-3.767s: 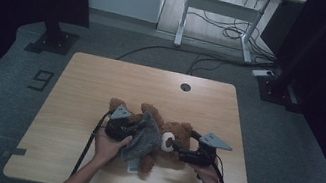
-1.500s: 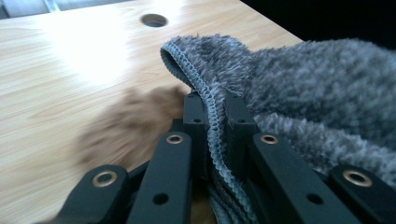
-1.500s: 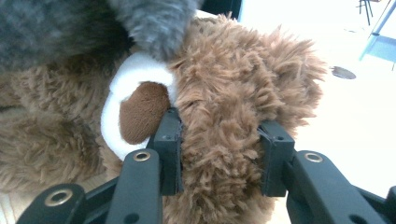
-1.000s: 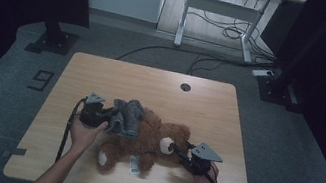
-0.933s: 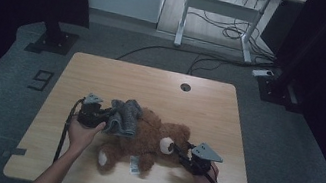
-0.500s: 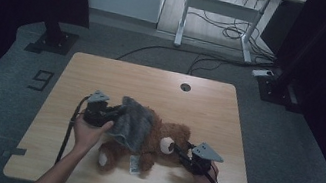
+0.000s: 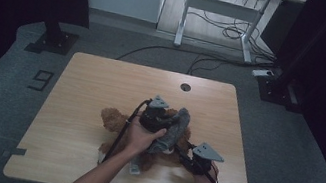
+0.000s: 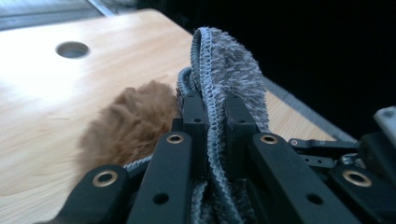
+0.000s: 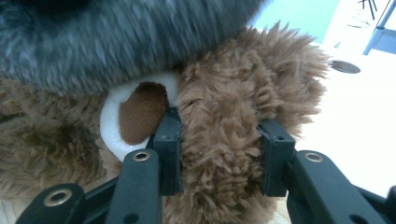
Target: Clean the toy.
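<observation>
left gripper (image 7: 162, 121) fingers (image 8: 194, 114) clamped on the hemmed edge of the grey fleece garment (image 8: 224, 70), which drapes over the brown teddy bear (image 7: 113, 119) lying near-centre on the worktop (image 7: 92, 79). right gripper (image 7: 188, 158) fingers (image 9: 170, 140) clamped on a furry part of the bear beside its white muzzle (image 9: 112, 126), at the bear's right end.
</observation>
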Demonstrator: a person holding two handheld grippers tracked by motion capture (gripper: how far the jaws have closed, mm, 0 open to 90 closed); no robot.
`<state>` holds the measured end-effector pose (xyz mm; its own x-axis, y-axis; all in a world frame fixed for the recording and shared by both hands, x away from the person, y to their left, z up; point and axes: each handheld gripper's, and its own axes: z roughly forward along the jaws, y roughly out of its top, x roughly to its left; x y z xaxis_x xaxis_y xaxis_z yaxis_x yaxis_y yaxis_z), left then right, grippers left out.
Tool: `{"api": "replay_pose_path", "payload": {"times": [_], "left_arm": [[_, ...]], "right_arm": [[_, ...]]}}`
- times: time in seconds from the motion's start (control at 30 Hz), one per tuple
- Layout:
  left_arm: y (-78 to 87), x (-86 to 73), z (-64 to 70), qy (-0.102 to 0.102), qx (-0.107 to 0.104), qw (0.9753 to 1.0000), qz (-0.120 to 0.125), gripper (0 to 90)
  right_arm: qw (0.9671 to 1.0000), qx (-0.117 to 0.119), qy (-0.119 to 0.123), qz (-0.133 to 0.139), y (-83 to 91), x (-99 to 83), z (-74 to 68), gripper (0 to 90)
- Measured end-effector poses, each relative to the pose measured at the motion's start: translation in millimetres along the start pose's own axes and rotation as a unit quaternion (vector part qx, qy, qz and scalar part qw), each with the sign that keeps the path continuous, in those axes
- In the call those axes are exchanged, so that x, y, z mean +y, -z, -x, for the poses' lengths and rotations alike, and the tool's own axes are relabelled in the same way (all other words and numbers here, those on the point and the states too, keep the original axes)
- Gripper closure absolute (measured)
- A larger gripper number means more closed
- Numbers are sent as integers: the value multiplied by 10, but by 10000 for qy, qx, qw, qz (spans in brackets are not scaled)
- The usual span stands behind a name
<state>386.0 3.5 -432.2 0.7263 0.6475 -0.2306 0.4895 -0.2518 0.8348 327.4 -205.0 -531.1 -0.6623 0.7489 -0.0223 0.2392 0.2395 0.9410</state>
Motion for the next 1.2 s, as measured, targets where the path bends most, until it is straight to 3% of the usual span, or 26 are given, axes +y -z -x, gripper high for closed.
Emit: {"api": "replay_pose_path", "payload": {"times": [0.13,0.33,0.5,0.8,0.93,1.2], "left_arm": [[-162,-101,25,-41,0,9995,-309,815],[-59,-196,-129,63,183,9994,-295,815],[138,-345,-288,-42,534,9980,-332,816],[747,-570,-646,90,847,9964,60,816],[923,-677,-813,296,996,9945,137,815],[1116,-954,-1152,771,1184,9900,33,814]], "right_arm": [[10000,-17,-1,-11,-2,-8,-1,590],[10000,-39,10,-20,-7,-10,-7,590],[10000,-43,4,-30,-5,-11,1,590],[10000,-35,-67,14,-7,-20,7,589],[10000,-52,-77,12,-6,-20,5,589],[9999,-49,-131,35,-9,-26,7,589]]}}
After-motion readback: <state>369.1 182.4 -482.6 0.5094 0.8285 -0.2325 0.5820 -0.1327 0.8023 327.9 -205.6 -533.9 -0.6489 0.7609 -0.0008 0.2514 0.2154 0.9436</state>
